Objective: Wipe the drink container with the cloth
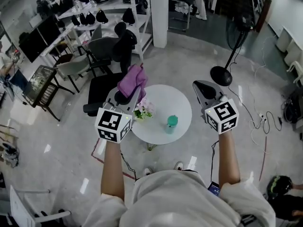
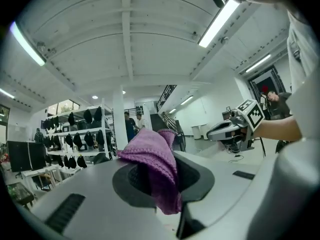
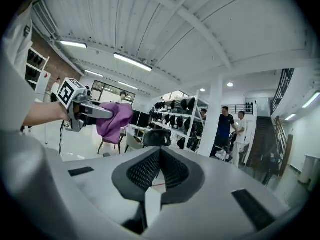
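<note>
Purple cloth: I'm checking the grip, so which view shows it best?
The left gripper view: the cloth sits large and central, pinched in the left claw. The head view shows it small; the right gripper view shows it distant, at left.

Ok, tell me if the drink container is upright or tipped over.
Upright. The container stands on its base on the table, lid uppermost, beside the flowers.

flowers (image 1: 143, 109) beside drink container (image 1: 171, 124), table (image 1: 165, 98) bare rightward

Left gripper (image 1: 125, 96) holding purple cloth (image 1: 133, 79), green container (image 1: 171, 124) on round table (image 1: 165, 97)
</note>
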Demonstrator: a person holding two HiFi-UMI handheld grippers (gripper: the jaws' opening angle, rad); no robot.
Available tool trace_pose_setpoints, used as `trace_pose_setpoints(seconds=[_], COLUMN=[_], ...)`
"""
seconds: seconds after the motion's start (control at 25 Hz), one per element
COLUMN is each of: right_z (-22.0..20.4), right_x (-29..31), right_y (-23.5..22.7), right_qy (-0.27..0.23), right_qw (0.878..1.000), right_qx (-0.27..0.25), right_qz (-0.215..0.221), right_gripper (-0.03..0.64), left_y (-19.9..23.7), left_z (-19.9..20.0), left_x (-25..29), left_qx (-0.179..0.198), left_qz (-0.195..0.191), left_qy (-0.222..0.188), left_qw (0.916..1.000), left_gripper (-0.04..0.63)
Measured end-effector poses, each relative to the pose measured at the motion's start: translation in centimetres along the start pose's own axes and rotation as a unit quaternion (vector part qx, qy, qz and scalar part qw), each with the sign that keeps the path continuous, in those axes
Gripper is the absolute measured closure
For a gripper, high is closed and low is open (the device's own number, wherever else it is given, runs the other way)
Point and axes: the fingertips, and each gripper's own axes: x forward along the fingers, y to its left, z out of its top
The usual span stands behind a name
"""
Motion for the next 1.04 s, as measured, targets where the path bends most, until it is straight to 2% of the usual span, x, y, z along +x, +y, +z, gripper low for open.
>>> trace_pose_setpoints(seconds=[0.24, 1.04], right_z=[2.9, 1.5], right_x=[-1.9, -3.6], right_y=[0.1, -0.4], right_qy=[-0.021, -0.004], right_qw=[1.0, 0.999], right_qx=[-0.019, -0.021], right_qz=[-0.01, -0.029], right_gripper=[0.604, 0.604], left_y=[-0.8, -2.2], left_z=[2.1, 1.4], left_x=[-1.1, -1.6], left_qx=[0.019, 0.013], left_qz=[0.004, 0.0], left_qy=[-0.015, -0.005], left_qw=[0.9997, 0.9999], left_gripper=[0.518, 0.517])
